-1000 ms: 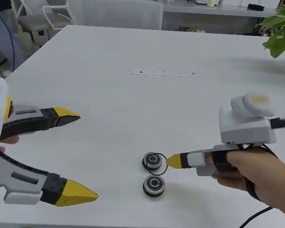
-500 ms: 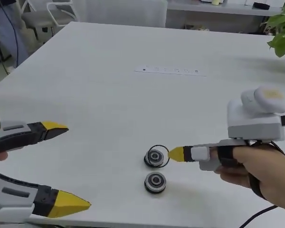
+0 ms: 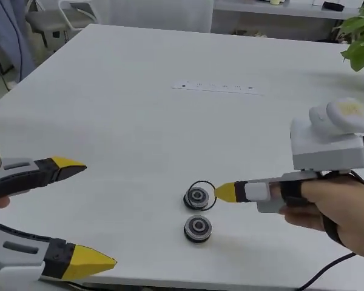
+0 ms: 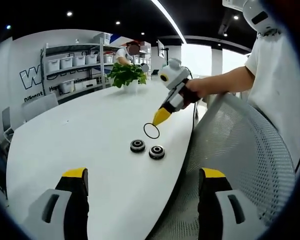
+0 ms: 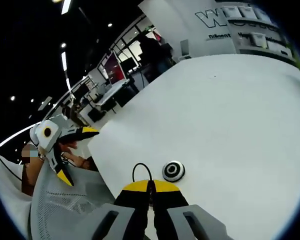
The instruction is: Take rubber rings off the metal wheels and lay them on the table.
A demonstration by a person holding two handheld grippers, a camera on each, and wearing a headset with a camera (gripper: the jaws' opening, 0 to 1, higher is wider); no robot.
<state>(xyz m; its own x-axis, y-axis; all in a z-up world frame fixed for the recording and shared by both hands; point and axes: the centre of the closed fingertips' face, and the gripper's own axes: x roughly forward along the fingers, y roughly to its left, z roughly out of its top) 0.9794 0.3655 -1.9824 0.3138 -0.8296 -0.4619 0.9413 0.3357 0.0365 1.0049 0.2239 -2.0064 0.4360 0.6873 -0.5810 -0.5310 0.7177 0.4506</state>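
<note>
Right gripper [image 3: 218, 193] jaws pinch the rubber ring [image 4: 151, 131], clear of 2 metal wheels [image 4: 137, 145].

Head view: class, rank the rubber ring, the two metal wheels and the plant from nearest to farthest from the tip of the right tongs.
1. rubber ring, pinched at the tip of the right tongs.
2. far wheel, just left of the tip.
3. near wheel, lower left, toward the person.
4. plant, far back on the right.
</note>
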